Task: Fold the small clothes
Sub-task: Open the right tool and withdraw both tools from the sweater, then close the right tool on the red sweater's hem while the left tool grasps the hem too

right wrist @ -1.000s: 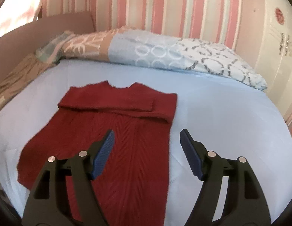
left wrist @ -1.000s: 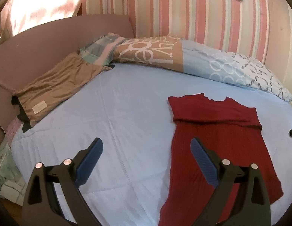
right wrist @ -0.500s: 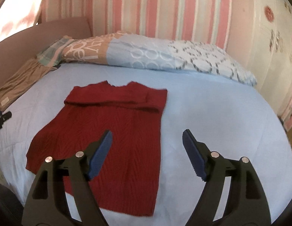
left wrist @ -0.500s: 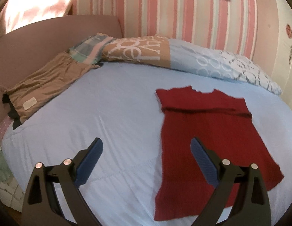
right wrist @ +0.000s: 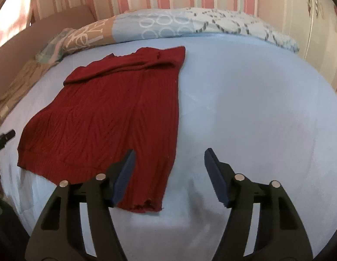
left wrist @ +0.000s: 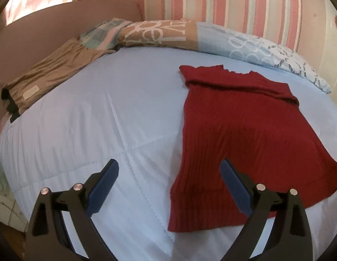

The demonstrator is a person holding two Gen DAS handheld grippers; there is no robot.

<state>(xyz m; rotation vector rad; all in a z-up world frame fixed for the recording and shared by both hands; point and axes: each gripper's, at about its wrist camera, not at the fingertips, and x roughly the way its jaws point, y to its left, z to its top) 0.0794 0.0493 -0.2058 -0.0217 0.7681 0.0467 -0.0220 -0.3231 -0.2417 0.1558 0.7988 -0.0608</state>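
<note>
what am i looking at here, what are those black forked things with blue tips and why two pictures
Those black forks are hand-held grasping tools, one in each of a person's hands; no robot arm is involved. Each tool carries a wide-angle camera looking forward along its two blue-padded fingers, which is why you get two pictures. One shows the left tool, the other the right tool. Both are open and hold nothing.

They hover over a bed with a light blue cover. A dark red knit top lies flat on it, its upper part apparently folded down. Patterned pillows run along the striped wall, and a tan garment lies at the bed's far left edge. The job is folding the red top.
</note>
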